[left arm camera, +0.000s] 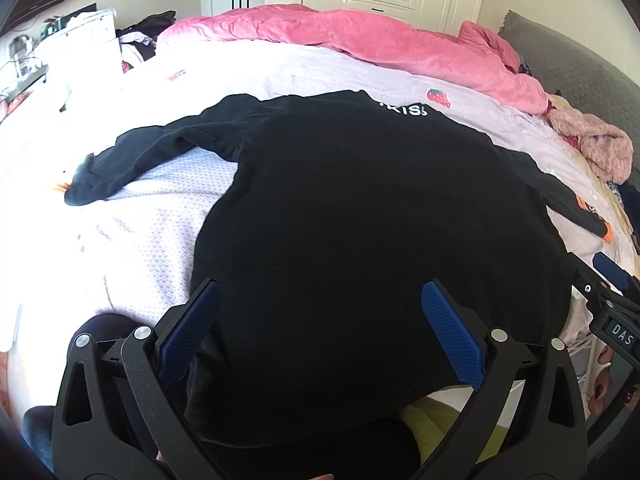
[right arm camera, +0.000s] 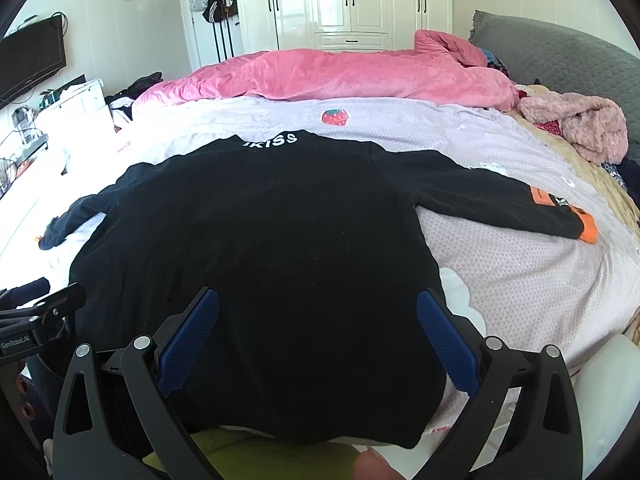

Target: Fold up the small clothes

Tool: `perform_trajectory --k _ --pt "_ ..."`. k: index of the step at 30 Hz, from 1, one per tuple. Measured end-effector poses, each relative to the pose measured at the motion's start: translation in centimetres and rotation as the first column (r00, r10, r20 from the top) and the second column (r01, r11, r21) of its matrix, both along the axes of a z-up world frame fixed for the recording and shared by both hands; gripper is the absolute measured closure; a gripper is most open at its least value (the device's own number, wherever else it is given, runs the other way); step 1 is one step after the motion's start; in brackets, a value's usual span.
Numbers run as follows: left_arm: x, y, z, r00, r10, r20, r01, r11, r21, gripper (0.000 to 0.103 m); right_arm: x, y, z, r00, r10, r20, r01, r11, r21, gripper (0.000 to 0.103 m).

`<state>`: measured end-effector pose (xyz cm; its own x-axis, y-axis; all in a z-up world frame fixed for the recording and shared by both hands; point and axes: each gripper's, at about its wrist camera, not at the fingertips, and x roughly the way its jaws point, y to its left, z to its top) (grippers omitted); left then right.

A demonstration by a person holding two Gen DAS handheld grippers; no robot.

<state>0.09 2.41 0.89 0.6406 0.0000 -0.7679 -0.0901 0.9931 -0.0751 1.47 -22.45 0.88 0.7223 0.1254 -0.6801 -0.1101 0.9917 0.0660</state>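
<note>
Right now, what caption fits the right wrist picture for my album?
Open right tongs hover over a black long-sleeved top spread flat on the bed.

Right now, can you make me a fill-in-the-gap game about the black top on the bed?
1. The black top lies spread out flat with both ___ stretched out to the sides.
2. The cuff at the end of its right sleeve is coloured ___.
3. The picture printed on the bedsheet beyond the collar is a ___.
4. The left tool and the right tool both have their fingers ___, holding nothing.

Missing words: sleeves; orange; strawberry; open
</note>
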Motion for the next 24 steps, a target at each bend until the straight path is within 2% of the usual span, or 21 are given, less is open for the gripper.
perform_trajectory --k 7,16,21,24 --pt "0.8 2.0 0.4 0.999 0.044 0.011 -0.044 0.999 0.01 0.009 1.6 1.0 0.3 1.0 0.024 0.013 -0.024 1.0 -0.001 0.004" --pt "2.5 7.2 1.1 0.988 0.153 0.027 -0.153 0.988 -0.008 0.009 4.1 1.9 0.1 0.999 0.033 0.02 -0.033 0.999 -0.017 0.004" --pt "3.2 12.4 1.1 0.964 0.265 0.03 -0.265 0.964 -0.008 0.009 5.3 2.2 -0.5 0.999 0.033 0.003 -0.033 0.999 -0.024 0.004" --pt "3.3 16.0 1.3 0.939 0.342 0.034 -0.342 0.94 -0.004 0.009 5.7 2.5 -1.2 0.999 0.039 -0.017 -0.039 0.999 -0.028 0.004"
